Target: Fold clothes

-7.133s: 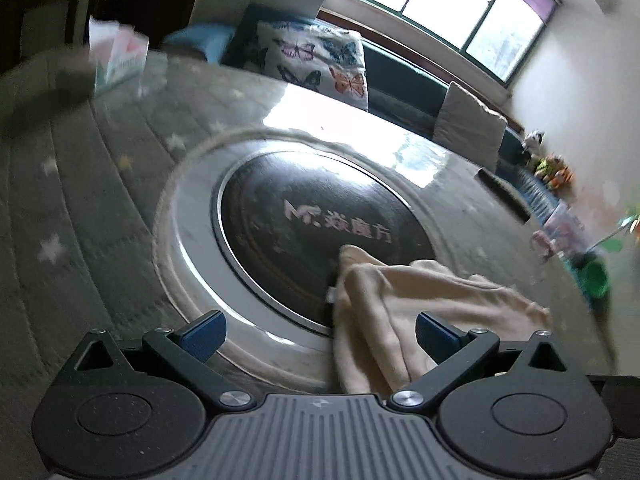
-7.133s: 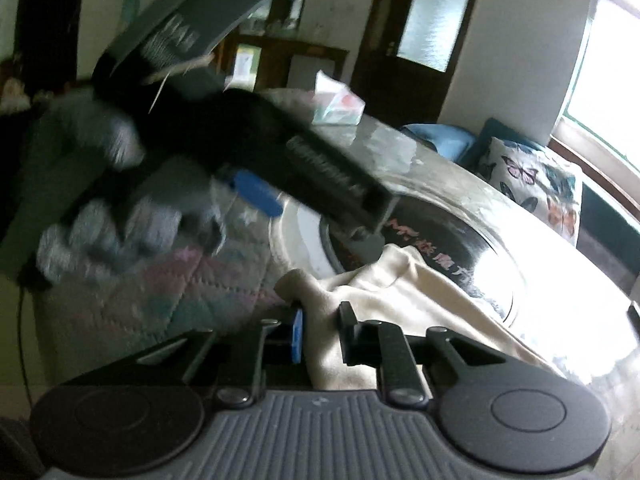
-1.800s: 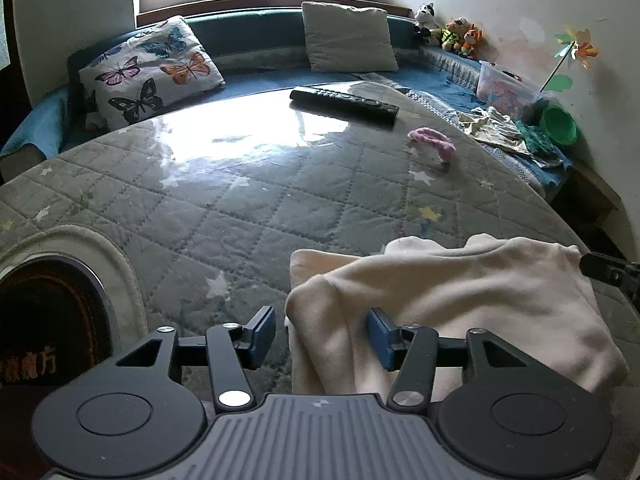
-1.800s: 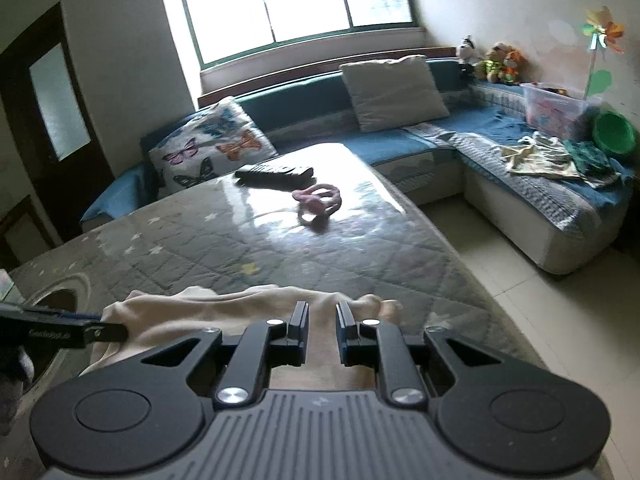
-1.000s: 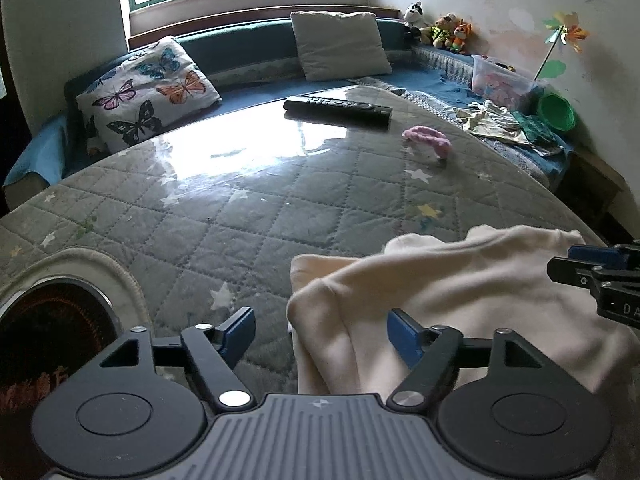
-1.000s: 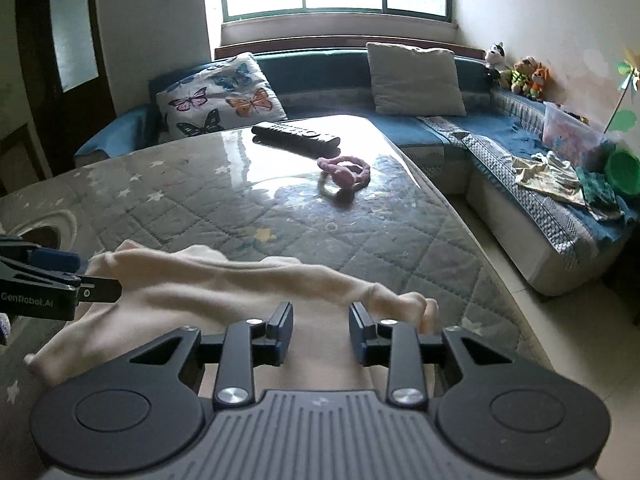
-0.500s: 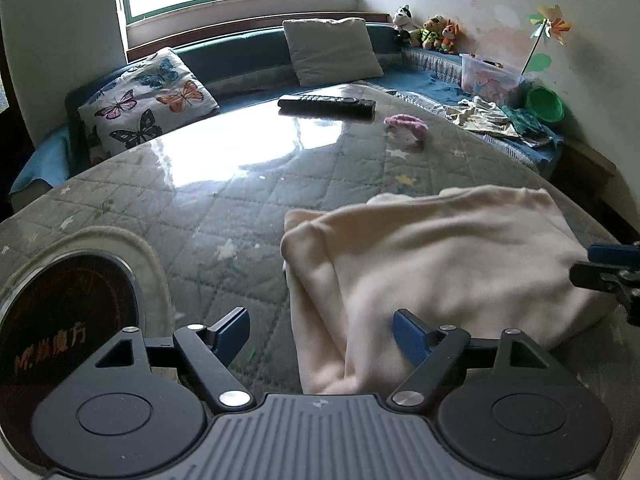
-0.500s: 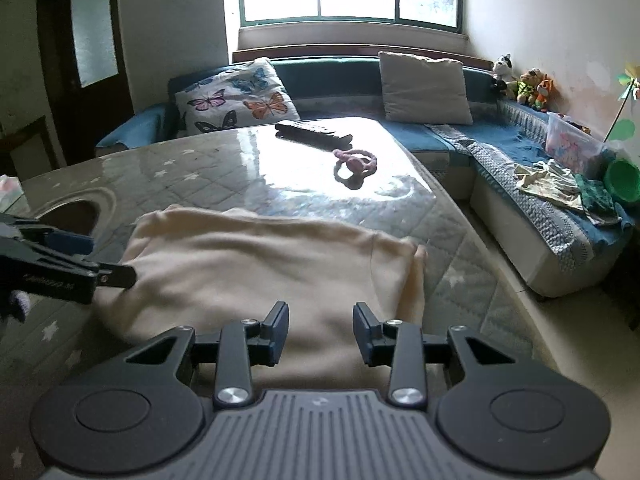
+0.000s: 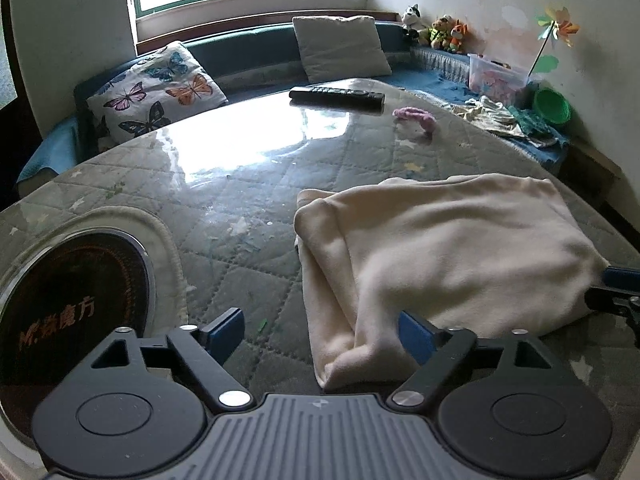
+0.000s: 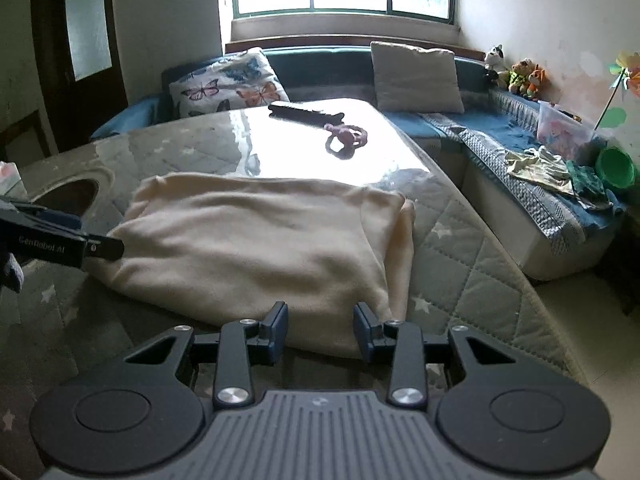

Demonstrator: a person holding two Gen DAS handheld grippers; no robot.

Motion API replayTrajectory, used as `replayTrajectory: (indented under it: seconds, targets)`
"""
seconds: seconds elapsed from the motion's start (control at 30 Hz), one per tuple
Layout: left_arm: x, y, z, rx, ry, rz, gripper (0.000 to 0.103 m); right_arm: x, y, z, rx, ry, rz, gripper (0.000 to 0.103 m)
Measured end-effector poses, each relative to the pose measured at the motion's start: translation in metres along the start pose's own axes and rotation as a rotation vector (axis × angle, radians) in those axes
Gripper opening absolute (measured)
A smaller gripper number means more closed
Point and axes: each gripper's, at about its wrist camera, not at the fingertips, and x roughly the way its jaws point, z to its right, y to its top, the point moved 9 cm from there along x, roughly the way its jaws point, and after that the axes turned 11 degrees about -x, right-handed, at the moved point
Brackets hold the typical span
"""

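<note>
A cream garment [image 9: 444, 252] lies folded flat on the quilted table; it also shows in the right wrist view [image 10: 260, 240]. My left gripper [image 9: 320, 330] is open, its jaws wide apart around the garment's near left corner, holding nothing. My right gripper [image 10: 320, 330] is open at the garment's near edge, empty. The left gripper's finger [image 10: 60, 240] shows at the left of the right wrist view, beside the cloth. The right gripper's fingertip [image 9: 620, 288] shows at the right edge of the left wrist view.
A round dark cooktop [image 9: 72, 304] is set into the table at the left. A black remote [image 9: 336, 96] and a pink ring toy [image 9: 416, 116] lie at the far end. A sofa with pillows [image 10: 416, 76] wraps behind; the table's right edge [image 10: 500, 256] drops to the floor.
Both grippers have let go of the garment and opened, then drawn back a little. The cloth has settled flat on the table.
</note>
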Motion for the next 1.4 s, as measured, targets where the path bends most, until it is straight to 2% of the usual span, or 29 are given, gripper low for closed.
replayTrajectory:
  seconds: [0.03, 0.23, 0.27, 0.37, 0.73, 1.07, 1.4]
  targets:
    - [-0.002, -0.001, 0.000, 0.002, 0.001, 0.002, 0.093, 0.000, 0.000, -0.001, 0.003, 0.001, 0.004, 0.048]
    - [-0.013, -0.010, 0.002, 0.016, -0.002, 0.014, 0.100, -0.003, -0.003, -0.010, 0.027, -0.005, 0.010, 0.059]
    - [-0.015, -0.012, 0.002, 0.018, -0.004, 0.018, 0.103, -0.004, -0.003, -0.011, 0.031, -0.009, 0.013, 0.064]
    - [-0.022, -0.017, 0.004, 0.024, -0.011, 0.028, 0.103, -0.009, -0.004, -0.014, 0.037, -0.027, 0.019, 0.077]
    - [-0.043, -0.032, 0.005, 0.040, -0.018, 0.056, 0.103, -0.022, -0.010, -0.026, 0.044, -0.094, 0.029, 0.102]
    - [-0.056, -0.047, 0.006, 0.045, -0.029, 0.069, 0.103, -0.026, -0.022, -0.033, 0.063, -0.156, -0.003, 0.103]
    - [-0.068, -0.059, 0.004, 0.047, -0.035, 0.086, 0.103, -0.032, -0.029, -0.044, 0.076, -0.180, -0.004, 0.103]
